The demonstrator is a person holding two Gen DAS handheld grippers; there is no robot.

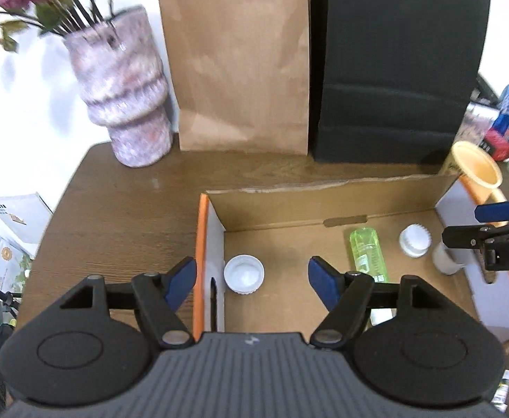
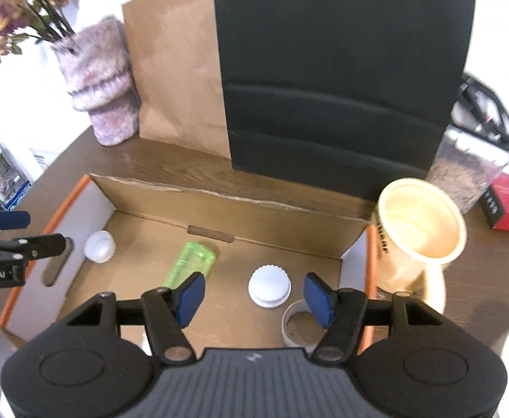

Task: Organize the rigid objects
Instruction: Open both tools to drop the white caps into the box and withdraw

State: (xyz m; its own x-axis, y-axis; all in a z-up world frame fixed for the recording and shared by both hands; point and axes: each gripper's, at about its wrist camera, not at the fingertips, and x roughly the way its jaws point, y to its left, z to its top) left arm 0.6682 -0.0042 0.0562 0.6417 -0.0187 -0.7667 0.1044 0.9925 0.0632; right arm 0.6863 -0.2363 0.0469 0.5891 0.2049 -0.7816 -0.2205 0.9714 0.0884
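Observation:
An open cardboard box (image 1: 324, 198) with orange edges sits on the brown table; it also shows in the right wrist view (image 2: 219, 195). Inside lie a green bottle (image 1: 367, 254) (image 2: 190, 264) and two white caps. My left gripper (image 1: 252, 284) is open and empty above the left cap (image 1: 244, 274) (image 2: 98, 246). My right gripper (image 2: 254, 294) is open and empty above the right cap (image 2: 269, 286) (image 1: 415, 240), beside a small clear cup (image 2: 298, 325). The right gripper also shows at the right edge of the left wrist view (image 1: 477, 224).
A cream mug (image 2: 418, 230) stands just right of the box. A brown paper bag (image 1: 237, 69), a black bag (image 1: 393, 69) and a pink vase (image 1: 125, 94) with flowers stand behind it. Boxes and clutter sit at the far right (image 2: 508, 202).

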